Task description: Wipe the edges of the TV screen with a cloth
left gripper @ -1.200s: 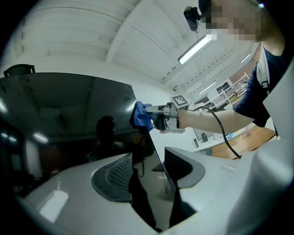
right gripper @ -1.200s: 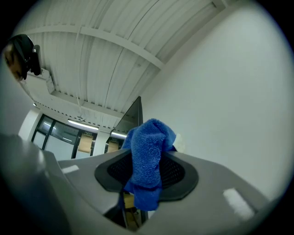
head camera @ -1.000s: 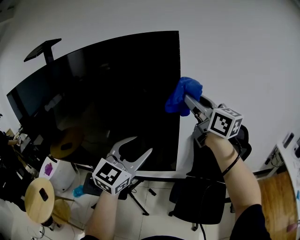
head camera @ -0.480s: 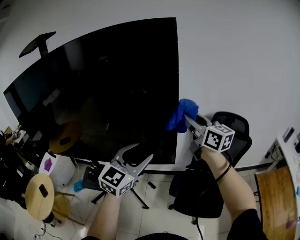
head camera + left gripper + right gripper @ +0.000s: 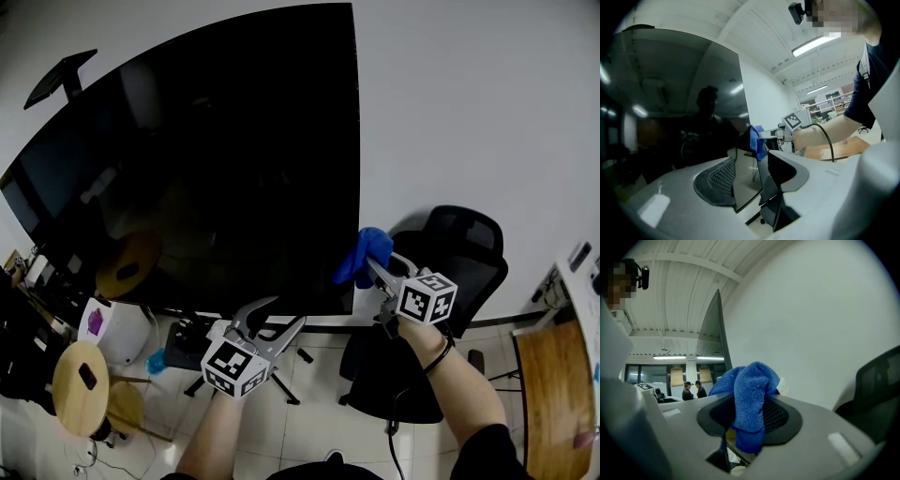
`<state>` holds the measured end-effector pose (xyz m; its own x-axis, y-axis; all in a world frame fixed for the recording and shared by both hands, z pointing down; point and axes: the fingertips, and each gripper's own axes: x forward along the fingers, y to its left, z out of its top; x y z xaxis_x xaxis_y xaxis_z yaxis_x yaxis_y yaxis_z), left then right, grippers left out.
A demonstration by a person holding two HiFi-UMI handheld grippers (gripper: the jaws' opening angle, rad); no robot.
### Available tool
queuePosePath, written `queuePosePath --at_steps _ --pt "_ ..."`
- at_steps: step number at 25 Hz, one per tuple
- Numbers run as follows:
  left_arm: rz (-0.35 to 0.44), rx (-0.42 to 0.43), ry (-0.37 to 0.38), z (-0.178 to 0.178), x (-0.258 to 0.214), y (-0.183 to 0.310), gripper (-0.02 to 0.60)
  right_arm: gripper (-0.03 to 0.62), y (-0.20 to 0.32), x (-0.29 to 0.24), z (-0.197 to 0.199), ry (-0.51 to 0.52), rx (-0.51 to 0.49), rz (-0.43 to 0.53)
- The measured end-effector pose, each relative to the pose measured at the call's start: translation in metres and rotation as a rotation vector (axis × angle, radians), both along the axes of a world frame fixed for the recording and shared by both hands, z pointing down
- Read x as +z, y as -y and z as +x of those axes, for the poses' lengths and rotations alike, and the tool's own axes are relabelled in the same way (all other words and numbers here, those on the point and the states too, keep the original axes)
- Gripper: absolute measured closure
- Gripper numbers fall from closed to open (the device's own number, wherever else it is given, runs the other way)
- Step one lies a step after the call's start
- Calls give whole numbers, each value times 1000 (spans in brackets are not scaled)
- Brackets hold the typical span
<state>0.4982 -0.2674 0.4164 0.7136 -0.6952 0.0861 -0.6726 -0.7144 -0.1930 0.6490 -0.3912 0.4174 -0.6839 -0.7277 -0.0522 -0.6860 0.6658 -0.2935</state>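
A large black TV screen [image 5: 206, 159] stands on a stand against the white wall. My right gripper [image 5: 373, 262] is shut on a blue cloth [image 5: 361, 255], which presses against the screen's right edge near its lower corner. In the right gripper view the cloth [image 5: 750, 406] bulges from between the jaws beside the thin screen edge [image 5: 719, 333]. My left gripper [image 5: 279, 319] hangs open and empty just below the screen's bottom edge. From the left gripper view the screen [image 5: 670, 108], the cloth [image 5: 757, 140] and the right gripper [image 5: 776, 135] all show.
A black office chair [image 5: 450, 253] stands right of the screen, behind my right arm. Round wooden stools [image 5: 80, 389] and a white bin [image 5: 117, 333] stand at lower left. The stand's legs [image 5: 281, 384] spread over the tiled floor. A wooden desk corner [image 5: 558, 384] lies at right.
Both grippers have moved down. The right one slid the blue cloth down the screen's right edge from mid height to near the bottom corner. The left one dropped below the screen.
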Motion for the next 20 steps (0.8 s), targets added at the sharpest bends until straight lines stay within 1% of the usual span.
queuePosePath --at_steps 2,5,12,16,20 --pt "-12 3 -6 1 10 -1 373 442 0 25 1 -22 8 -29" --pt "-41 4 -10 0 27 0 373 444 1 61 2 -27 14 -87" --pt "-109 0 3 1 67 -1 373 444 -1 140 3 -55 20 -212" --pt "-144 3 5 1 86 -1 373 443 -6 179 -1 -67 17 -274" --pt "-161 -7 4 -2 97 -2 373 442 -14 212 -7 -88 12 -322"
